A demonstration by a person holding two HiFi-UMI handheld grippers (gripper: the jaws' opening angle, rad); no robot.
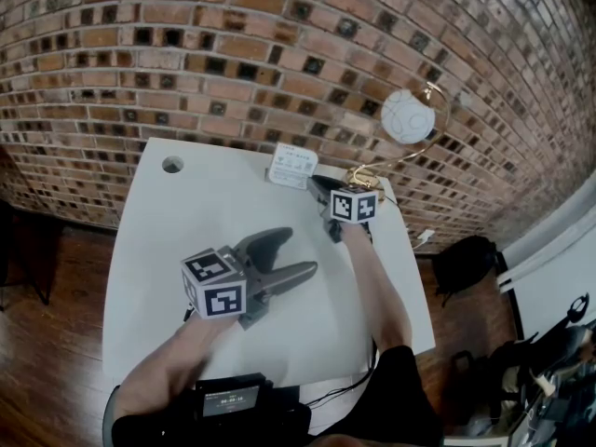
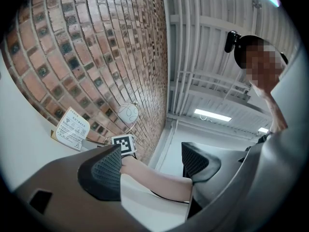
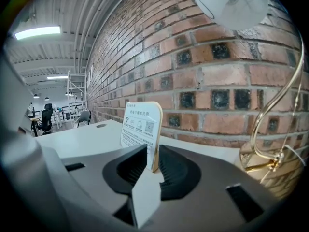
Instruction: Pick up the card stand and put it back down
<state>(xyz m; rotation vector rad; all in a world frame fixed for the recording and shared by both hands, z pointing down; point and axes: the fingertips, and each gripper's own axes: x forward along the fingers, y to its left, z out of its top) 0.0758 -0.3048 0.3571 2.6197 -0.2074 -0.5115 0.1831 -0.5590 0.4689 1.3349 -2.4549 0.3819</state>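
The card stand (image 3: 140, 128), a white printed card with rounded corners, stands upright near the brick wall at the back of the white table (image 1: 177, 250). My right gripper (image 3: 153, 164) is shut on its near edge, both ribbed pads against the card. From the head view the card stand (image 1: 292, 166) shows just beyond my right gripper (image 1: 317, 184). My left gripper (image 1: 296, 252) lies over the middle of the table, open, with nothing between its fingers. The left gripper view shows the card stand (image 2: 71, 129) far off at the left.
A gold lamp with a white ball shade (image 1: 407, 116) stands at the back right corner, its base (image 3: 260, 158) close to the right of the card. A round cable hole (image 1: 172, 164) is at the back left. A black bag (image 1: 466, 261) sits on the floor to the right.
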